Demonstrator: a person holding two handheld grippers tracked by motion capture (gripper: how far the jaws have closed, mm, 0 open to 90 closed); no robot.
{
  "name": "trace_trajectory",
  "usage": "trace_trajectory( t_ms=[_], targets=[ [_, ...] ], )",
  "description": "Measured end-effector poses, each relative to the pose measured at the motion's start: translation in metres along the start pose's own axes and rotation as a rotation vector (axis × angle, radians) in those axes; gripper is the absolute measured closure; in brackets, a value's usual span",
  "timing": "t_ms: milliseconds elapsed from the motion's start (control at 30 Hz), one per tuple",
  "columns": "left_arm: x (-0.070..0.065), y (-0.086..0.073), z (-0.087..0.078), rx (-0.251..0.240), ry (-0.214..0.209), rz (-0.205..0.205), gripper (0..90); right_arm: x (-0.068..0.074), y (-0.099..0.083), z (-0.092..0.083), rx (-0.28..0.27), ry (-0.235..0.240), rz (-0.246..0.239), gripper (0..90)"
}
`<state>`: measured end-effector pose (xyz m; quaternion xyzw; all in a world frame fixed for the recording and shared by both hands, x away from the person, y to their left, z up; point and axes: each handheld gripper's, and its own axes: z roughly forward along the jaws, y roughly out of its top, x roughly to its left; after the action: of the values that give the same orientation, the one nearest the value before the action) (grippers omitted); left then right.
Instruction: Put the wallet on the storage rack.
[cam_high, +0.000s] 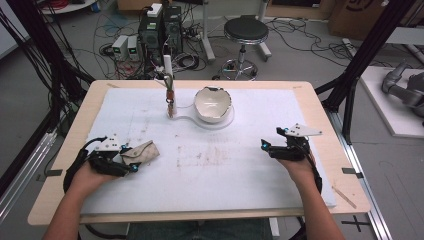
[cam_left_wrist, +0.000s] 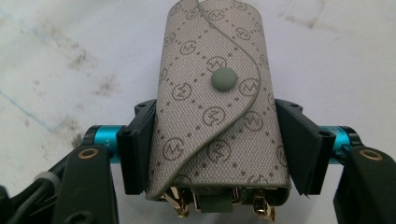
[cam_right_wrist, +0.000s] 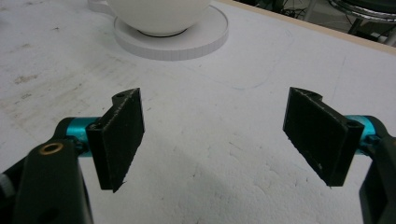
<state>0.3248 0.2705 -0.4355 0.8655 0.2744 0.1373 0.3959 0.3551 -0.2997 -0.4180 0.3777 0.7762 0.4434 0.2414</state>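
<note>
A beige monogrammed key pouch (cam_high: 143, 151) with a round snap button lies on the white mat (cam_high: 225, 170) at the front left. My left gripper (cam_high: 131, 160) is shut on it. In the left gripper view the two black pads press the pouch (cam_left_wrist: 215, 93) on both sides, and gold hooks show at its near end. My right gripper (cam_high: 268, 147) rests at the front right with its jaws wide apart. In the right gripper view my right gripper (cam_right_wrist: 215, 135) has only bare mat between its pads.
A white bowl (cam_high: 212, 103) sits on a round white base (cam_high: 222, 122) at the back centre of the mat; the bowl (cam_right_wrist: 156, 14) also lies ahead of the right gripper. A thin upright stand (cam_high: 170, 95) rises left of the bowl. Stool and cables lie beyond the table.
</note>
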Motion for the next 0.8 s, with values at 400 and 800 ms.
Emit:
trace_trajectory(
  t_ms=[400,800],
  targets=[
    [-0.013,0.038,0.0,-0.077,-0.014,0.053,35.1,0.002,-0.001,-0.003,0.001,0.006,-0.002,21.0],
    [-0.013,0.105,0.018,-0.096,-0.009,0.073,35.1,0.004,-0.002,-0.003,0.004,0.018,-0.004,21.0]
  ],
)
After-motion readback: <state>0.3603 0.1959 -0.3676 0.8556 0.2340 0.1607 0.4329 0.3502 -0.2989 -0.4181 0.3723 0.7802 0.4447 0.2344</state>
